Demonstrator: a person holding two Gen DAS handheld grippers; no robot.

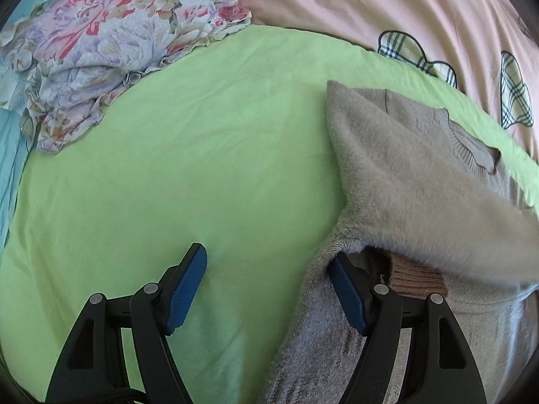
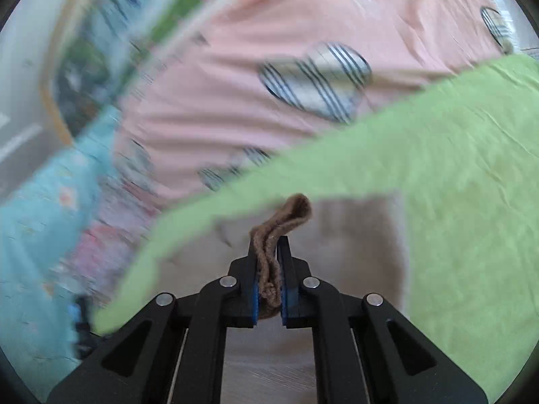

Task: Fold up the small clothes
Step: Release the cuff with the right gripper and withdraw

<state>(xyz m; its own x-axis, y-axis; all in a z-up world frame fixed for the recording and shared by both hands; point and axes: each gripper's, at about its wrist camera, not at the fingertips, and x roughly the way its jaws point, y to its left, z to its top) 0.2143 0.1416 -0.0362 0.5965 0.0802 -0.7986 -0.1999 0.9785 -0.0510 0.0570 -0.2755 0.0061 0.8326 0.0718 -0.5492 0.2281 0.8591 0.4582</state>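
Left wrist view has the grey-beige sweater [image 1: 414,175] lying on the right side of the green sheet [image 1: 202,168], its upper part folded over so the fuzzy side faces up; a ribbed neckline shows near the sheet's far right edge. A brown ribbed cuff [image 1: 417,277] peeks out from under the folded flap, just behind the right-hand finger of the left gripper [image 1: 267,284]. That gripper stands wide open, empty, one blue pad [image 1: 187,289] over bare sheet and the other over the sweater's left edge.

Right wrist view, blurred by motion, shows the right gripper [image 2: 269,269] clamped tight on the brown cuff [image 2: 281,227], which sticks up in a loop beyond the fingertips. Below it lies the blurred grey-beige of the sweater [image 2: 357,232] on the green sheet [image 2: 454,185].

Beyond the sheet's far edge spreads a pink quilt [image 1: 370,6] with plaid patches. At the sheet's far left corner sits a crumpled floral cloth [image 1: 111,47], overlapping the green edge, with turquoise bedding [image 1: 10,155] along the left side.
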